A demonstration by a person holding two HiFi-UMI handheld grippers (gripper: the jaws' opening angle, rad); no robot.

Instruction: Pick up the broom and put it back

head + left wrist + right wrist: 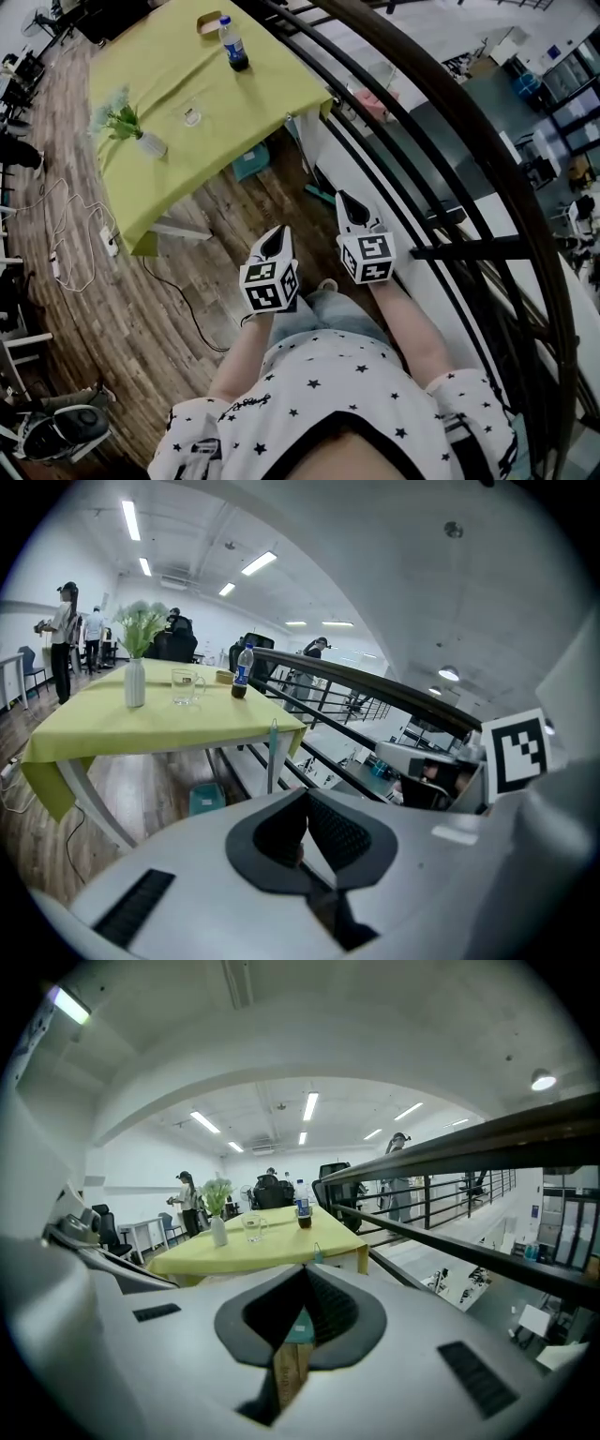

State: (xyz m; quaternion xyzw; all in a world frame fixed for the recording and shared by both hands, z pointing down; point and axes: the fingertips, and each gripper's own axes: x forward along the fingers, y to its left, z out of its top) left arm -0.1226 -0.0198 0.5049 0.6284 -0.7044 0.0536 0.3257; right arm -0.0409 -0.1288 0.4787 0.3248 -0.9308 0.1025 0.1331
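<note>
Shirt (356,394): white with dark stars, at the bottom edge of the head view, with both forearms reaching out from it.
Left gripper (275,239): held over the floor in front of the body. Its jaws meet at the tips, with nothing between them.
Right gripper (351,202): just beside the left one, a little further out and nearer the railing. Its claw is closed tip to tip and empty; only floor shows through the slit below the tips.
Floor (169,300): wood planks, with a white cable (89,272) looping over them at the left.
Broom (273,761): a thin pole with a teal tip, upright at the table corner nearest the railing. It is well apart from both grippers, and neither touches it.
Box (251,161): teal, on the floor under the table edge, near the broom.
Table (141,84): covered by a yellow-green cloth, beyond the grippers.
Vase (150,143): white with green stems, near the table's near edge.
Glass (192,116): clear, beside the vase towards the middle of the table.
Bottle (233,47): blue cap and dark contents, upright at the far end of the table.
Railing (450,159): dark bars along the right, with a lower level visible past them.
People (64,639): standing far off, behind the table.
</note>
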